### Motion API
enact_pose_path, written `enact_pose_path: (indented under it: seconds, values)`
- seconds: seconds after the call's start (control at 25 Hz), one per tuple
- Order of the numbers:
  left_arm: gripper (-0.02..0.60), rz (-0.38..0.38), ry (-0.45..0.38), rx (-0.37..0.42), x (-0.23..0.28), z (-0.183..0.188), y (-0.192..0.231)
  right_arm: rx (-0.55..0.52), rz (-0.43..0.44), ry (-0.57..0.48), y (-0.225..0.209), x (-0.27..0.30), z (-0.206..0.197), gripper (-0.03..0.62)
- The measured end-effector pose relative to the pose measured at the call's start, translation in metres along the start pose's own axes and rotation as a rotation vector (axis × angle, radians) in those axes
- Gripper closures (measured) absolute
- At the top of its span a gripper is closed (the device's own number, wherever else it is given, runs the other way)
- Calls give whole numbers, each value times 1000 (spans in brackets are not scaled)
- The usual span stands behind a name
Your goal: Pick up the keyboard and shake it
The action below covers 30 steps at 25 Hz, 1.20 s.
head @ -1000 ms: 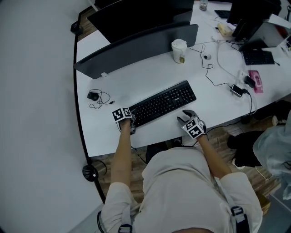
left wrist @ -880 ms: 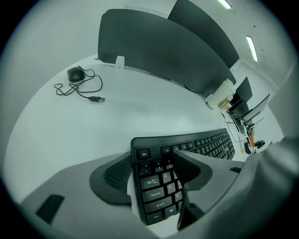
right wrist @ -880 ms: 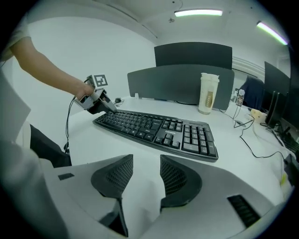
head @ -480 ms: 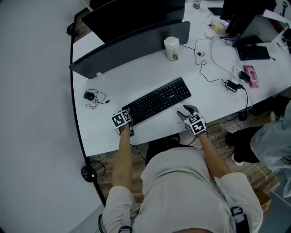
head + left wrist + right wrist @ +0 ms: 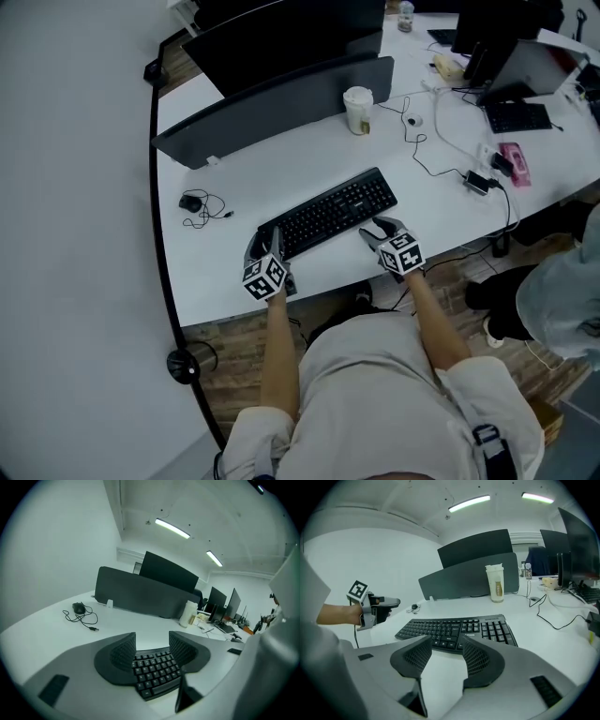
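Cup beyond keyboard; leftward, perhaps mouse.

left gripper: jaws apart, closing, gripping nothing | right gripper: jaws apart, opening, empty

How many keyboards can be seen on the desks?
2: the black keyboard in front of the person, and a second keyboard at the far right. A third may be hidden.
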<state>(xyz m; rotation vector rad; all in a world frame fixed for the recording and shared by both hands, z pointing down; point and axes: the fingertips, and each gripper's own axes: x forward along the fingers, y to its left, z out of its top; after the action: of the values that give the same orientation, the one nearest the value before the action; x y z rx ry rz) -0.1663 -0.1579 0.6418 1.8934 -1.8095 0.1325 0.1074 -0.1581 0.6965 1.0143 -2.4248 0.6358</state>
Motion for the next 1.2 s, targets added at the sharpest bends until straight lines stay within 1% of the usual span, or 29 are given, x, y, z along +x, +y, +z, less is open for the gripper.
enact_pose_path:
  seconds: [0.08, 0.12, 0.16, 0.28, 0.4, 0.52, 0.6, 0.76, 0.84, 1.0, 1.2]
  values:
    - [350, -27, -31, -6, -13, 5, -12, 24, 4, -23, 6, 1, 9, 378]
    - [350, -33, -41, 1, -20, 7, -16, 30, -1, -34, 11, 0, 14, 402]
    - [350, -35, -47, 18, -28, 8, -20, 32, -8, -45, 17, -2, 19, 410]
    - [350, -47, -40, 78, -49, 5, -29, 44, -27, -76, 36, -11, 30, 410]
    - [348, -77, -44, 96, -71, 1, -39, 82, -55, -116, 48, -27, 36, 416]
    - [348, -95, -59, 139, -92, -6, -50, 126, -91, -166, 55, -50, 37, 424]
    - [348, -99, -49, 177, -104, -11, -55, 137, -120, -183, 59, -62, 34, 424]
    - [348, -86, 16, 262, -124, -28, -58, 123, -146, -171, 75, -76, 20, 425]
    - [348, -85, 23, 268, -134, -35, -58, 111, -151, -157, 82, -81, 9, 433]
    - [354, -86, 3, 272, -152, -42, -57, 97, -176, -140, 92, -91, -10, 467]
    - [422, -84, -14, 302, -161, -48, -51, 63, -202, -131, 94, -99, -25, 512]
